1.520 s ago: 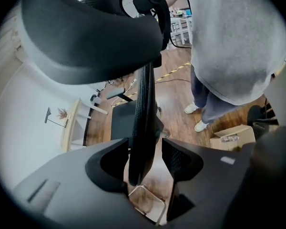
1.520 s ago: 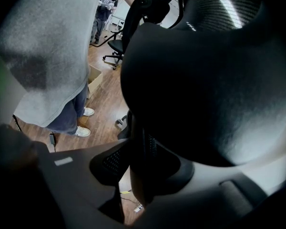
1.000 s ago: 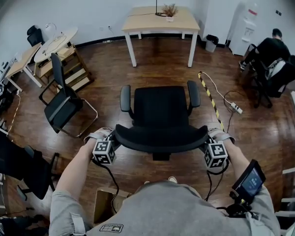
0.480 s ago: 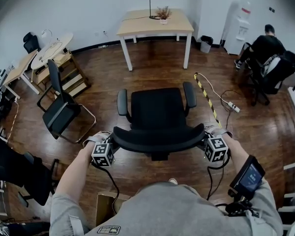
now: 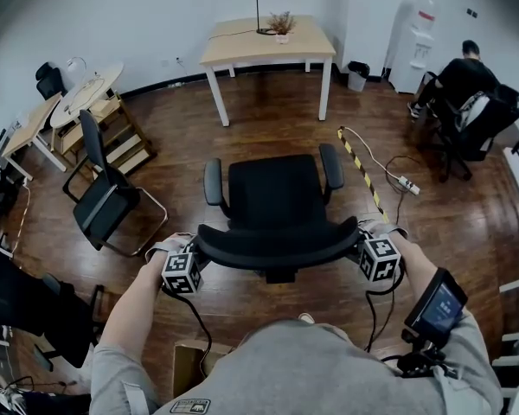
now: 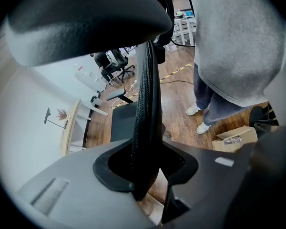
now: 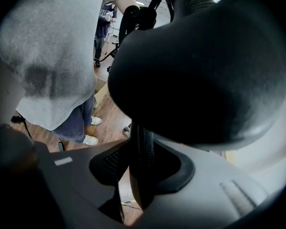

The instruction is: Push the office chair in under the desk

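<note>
Both tools are clamping the office chair (image 5: 272, 193): the left gripper (image 5: 197, 256) is biting the left end of the backrest (image 5: 277, 245) and the right gripper (image 5: 362, 243) the right end, and each gripper view is showing the mesh edge pinched between its jaws, so neither is empty. The person is standing right behind the chair, which is sitting mid-floor with its seat facing away from them. The desk (image 5: 268, 46) is lying straight ahead past the seat, well apart from it, against the far wall, with its long side running across the push line. The gap between the legs is looking roughly in line with the chair, maybe a touch left. The two hands are sitting about level with each other, neither nearer the desk, so I'm reading an even two-handed shove forward as the call. Uneven force would be swinging the chair on its castors. The striped cable cover (image 5: 361, 167) is running along the floor just right of the chair, so any drift right is risking a wheel catching it.
</note>
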Available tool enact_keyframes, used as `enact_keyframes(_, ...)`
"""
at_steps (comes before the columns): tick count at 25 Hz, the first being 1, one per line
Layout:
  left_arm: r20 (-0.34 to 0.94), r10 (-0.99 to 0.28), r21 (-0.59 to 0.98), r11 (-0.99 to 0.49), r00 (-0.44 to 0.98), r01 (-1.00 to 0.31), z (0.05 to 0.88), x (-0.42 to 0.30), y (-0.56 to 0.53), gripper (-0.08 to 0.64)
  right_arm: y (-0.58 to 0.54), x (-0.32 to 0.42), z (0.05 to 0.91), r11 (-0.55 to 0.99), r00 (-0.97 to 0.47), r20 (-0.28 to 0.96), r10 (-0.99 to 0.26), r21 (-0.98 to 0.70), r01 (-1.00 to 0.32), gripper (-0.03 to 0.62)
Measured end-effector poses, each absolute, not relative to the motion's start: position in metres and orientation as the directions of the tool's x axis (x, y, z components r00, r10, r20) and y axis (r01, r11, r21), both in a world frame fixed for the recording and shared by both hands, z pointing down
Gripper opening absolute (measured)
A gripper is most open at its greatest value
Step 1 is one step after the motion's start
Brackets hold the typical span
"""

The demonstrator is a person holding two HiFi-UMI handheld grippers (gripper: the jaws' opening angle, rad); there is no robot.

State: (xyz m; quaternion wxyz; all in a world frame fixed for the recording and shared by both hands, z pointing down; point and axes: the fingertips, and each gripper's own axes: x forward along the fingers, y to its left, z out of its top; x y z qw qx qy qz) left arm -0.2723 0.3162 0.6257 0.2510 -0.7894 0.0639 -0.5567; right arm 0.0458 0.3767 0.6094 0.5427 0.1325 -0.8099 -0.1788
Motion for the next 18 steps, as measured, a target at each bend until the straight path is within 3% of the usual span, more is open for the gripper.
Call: enact_keyframes(18,0.861,-0.389,-0.469,-0.856,0.327,0.216,0.631,-0.305,0.264,0.12,0.341,0.013,0.613,0.889,-0.351,0.822,-0.448,0.449,-0.084,0.138)
